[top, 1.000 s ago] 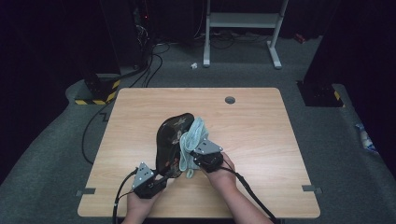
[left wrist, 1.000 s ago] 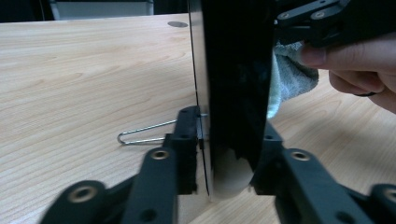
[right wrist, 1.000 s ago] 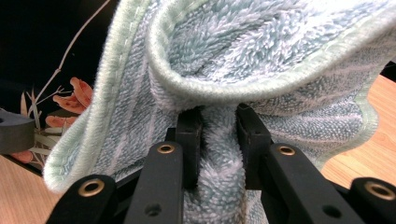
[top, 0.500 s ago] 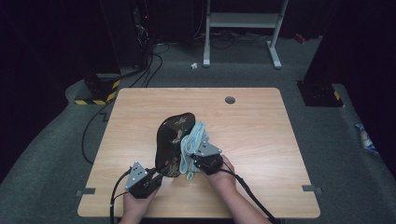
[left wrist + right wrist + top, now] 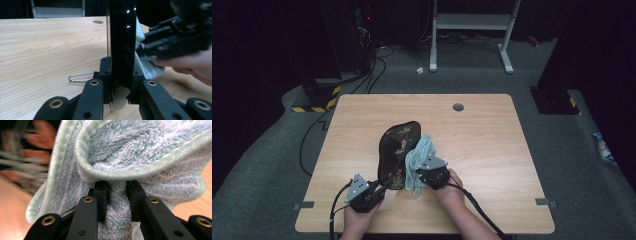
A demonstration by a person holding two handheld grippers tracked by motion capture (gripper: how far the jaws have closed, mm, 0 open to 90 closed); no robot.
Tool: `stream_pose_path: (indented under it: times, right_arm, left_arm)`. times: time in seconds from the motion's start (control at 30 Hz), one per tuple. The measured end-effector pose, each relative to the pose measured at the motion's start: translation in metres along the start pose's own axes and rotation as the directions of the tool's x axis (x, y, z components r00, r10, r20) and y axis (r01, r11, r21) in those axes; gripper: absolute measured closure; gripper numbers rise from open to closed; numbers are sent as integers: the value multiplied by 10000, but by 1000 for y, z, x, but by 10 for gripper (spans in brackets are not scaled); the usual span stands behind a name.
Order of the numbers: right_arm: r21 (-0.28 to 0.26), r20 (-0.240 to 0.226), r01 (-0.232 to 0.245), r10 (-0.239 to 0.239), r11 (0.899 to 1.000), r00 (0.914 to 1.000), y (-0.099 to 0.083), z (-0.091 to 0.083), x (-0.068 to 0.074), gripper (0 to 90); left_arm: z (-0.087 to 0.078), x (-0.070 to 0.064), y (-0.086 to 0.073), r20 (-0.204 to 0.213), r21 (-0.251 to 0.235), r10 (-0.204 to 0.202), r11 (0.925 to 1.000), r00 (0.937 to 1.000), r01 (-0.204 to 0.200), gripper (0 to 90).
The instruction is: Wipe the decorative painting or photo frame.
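High view, black tray (image 5: 398, 145): tilted on the bench (image 5: 492, 145)
Left gripper (image 5: 120, 82): fingers clamped on tray's near edge
Right gripper (image 5: 117, 195): fingers pinching pale blue towel (image 5: 140, 157), against tray's right side

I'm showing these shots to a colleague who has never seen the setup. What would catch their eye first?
Probably the dark patterned plate near the middle of the wooden table, gripped on edge at its near rim by the left gripper. Right beside it, the pale blue towel is bunched in the right gripper, its fluffy folds looming large in the right gripper view.
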State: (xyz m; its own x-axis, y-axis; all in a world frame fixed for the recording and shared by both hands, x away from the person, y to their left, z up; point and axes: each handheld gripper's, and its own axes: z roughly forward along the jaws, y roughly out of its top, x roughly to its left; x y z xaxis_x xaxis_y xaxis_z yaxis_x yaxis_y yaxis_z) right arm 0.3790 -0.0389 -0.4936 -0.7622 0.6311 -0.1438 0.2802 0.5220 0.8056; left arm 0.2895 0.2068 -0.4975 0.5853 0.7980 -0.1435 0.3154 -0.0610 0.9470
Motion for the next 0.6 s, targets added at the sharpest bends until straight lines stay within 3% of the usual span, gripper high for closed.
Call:
stream_pose_path:
  times: [0.17, 0.3, 0.53, 0.6]
  right_arm:
    - [214, 406, -379, 370, 9991, 9985, -3, 6, -18, 739]
    - [348, 355, -299, 286, 9989, 9990, -5, 7, -14, 739]
    - [565, -585, 513, -480, 9971, 9971, -12, 4, 29, 739]
    - [576, -682, 747, -707, 9955, 9952, -12, 4, 34, 739]
  left_arm:
    - [0, 0, 0, -9, 14, 51, 10000, 10000, -51, 780]
    - [0, -1, 0, -60, -30, 35, 10000, 10000, -36, 781]
    - [1, -1, 0, -81, -25, 32, 10000, 10000, -32, 781]
    - [1, -1, 0, -84, -24, 26, 10000, 10000, -26, 781]
